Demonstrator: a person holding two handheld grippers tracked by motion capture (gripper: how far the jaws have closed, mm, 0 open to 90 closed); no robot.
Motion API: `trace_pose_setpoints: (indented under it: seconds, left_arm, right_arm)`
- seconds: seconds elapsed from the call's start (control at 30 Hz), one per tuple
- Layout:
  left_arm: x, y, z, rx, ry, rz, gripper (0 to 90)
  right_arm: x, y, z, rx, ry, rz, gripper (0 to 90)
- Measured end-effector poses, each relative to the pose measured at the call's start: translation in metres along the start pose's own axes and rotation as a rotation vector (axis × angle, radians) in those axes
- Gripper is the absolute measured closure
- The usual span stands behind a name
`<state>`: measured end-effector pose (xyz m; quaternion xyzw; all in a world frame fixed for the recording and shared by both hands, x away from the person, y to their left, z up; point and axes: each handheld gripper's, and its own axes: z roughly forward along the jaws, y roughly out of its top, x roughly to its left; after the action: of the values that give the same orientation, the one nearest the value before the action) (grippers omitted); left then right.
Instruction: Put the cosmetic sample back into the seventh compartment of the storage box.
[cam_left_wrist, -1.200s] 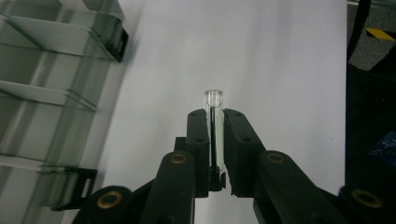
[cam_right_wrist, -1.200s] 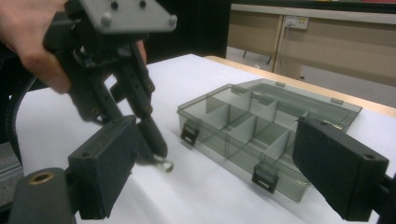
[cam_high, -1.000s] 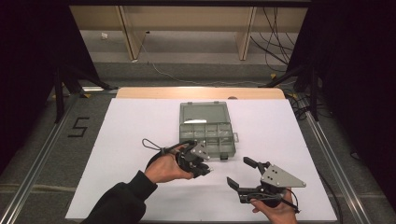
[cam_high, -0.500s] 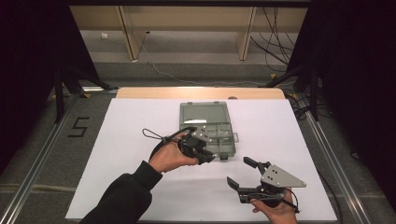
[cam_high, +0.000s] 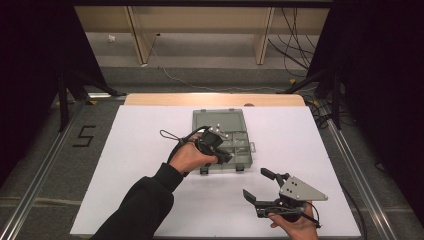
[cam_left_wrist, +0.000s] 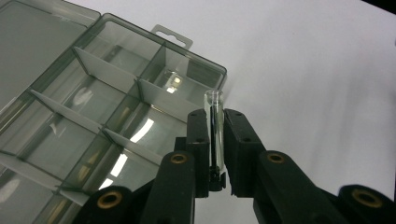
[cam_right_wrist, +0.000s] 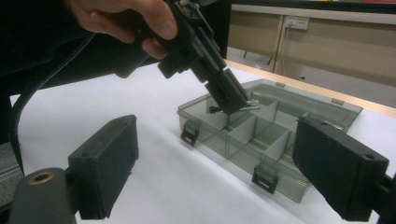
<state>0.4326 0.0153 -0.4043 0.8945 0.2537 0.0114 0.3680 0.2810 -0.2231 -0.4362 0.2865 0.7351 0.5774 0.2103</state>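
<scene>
A grey see-through compartment box (cam_high: 220, 120) lies open in the middle of the white table, lid flat at the back and divided tray at the front. My left gripper (cam_high: 226, 157) hangs over the tray's front compartments (cam_left_wrist: 140, 84), shut on a small clear tube (cam_left_wrist: 214, 126) that stands up between its pads. In the right gripper view the left gripper (cam_right_wrist: 233, 100) points down into the box (cam_right_wrist: 261, 140), the tube's end (cam_right_wrist: 252, 103) just past its tips. My right gripper (cam_high: 256, 183) rests near the front right of the table, open, with nothing between its jaws (cam_right_wrist: 215, 168).
A white sheet (cam_high: 140, 165) covers the table, with a wooden edge (cam_high: 215, 99) at the back. Metal rails (cam_high: 45, 170) run along both sides. Shelving legs and cables (cam_high: 200, 80) stand on the floor behind.
My left gripper has carried the tube to the right and away from the person, from beside the box's front left corner to over its tray. The right gripper has stayed put.
</scene>
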Motion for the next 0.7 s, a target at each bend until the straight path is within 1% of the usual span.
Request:
trace_pose_setpoints:
  seconds: [0.03,0.07,0.1,0.13,0.2,0.23,0.27,0.3,0.33,0.37,0.4,0.43,0.5,0.6,0.63,0.67,0.7]
  left_arm:
    - [0.001,0.001,0.001,0.007,0.004,-0.001,80.4]
    - [0.003,0.003,0.002,0.005,0.009,-0.008,80.4]
    - [0.005,0.004,0.003,0.007,0.015,-0.015,80.4]
    - [0.006,0.005,0.004,0.01,0.02,-0.02,80.4]
    - [0.009,0.007,0.005,0.02,0.03,-0.027,80.4]
    - [0.01,0.008,0.006,0.016,0.031,-0.04,80.4]
    - [0.012,0.009,0.008,0.009,0.032,-0.051,80.4]
    - [0.013,0.009,0.009,0.009,0.034,-0.061,80.4]
    - [0.015,0.009,0.01,0.023,0.04,-0.061,80.4]
    - [0.016,0.009,0.011,0.023,0.036,-0.06,80.4]
    - [0.017,0.009,0.014,0.024,0.034,-0.076,80.4]
    - [0.018,0.009,0.014,0.025,0.037,-0.08,80.4]
    - [0.02,0.009,0.017,0.034,0.039,-0.088,80.4]
    - [0.022,0.009,0.019,0.055,0.044,-0.091,80.4]
    - [0.021,0.009,0.021,0.038,0.044,-0.112,80.4]
    - [0.022,0.009,0.021,0.044,0.042,-0.106,80.3]
    - [0.023,0.01,0.022,0.043,0.04,-0.11,80.4]
  right_arm:
    - [-0.001,0.0,0.0,-0.006,-0.002,-0.019,15.5]
    - [0.0,0.0,0.0,0.002,-0.008,-0.006,15.5]
    - [0.0,0.0,-0.001,0.007,-0.014,-0.004,15.5]
    - [-0.001,0.001,0.0,-0.006,-0.017,-0.022,15.5]
    - [-0.002,0.001,0.0,-0.009,-0.017,-0.028,15.5]
    - [0.0,0.0,-0.001,0.003,-0.002,0.004,15.5]
    - [0.0,0.0,-0.001,0.006,-0.012,-0.002,15.5]
    - [0.0,0.0,-0.001,0.007,-0.011,-0.002,15.5]
    - [0.0,0.001,-0.002,0.01,-0.009,-0.004,15.5]
    - [0.0,0.0,0.0,-0.01,0.004,0.006,15.5]
    - [0.0,0.0,0.0,-0.006,0.002,0.006,15.5]
    - [0.0,0.001,-0.001,0.004,-0.009,-0.001,15.5]
    - [0.0,0.001,-0.001,0.005,0.0,0.001,15.5]
    - [0.0,0.001,-0.002,0.004,0.002,0.006,15.5]
    - [0.0,0.001,-0.002,0.005,0.002,0.009,15.5]
    - [-0.001,0.001,-0.001,-0.001,-0.001,-0.002,15.5]
    - [-0.001,0.001,-0.001,-0.006,-0.003,-0.003,15.5]
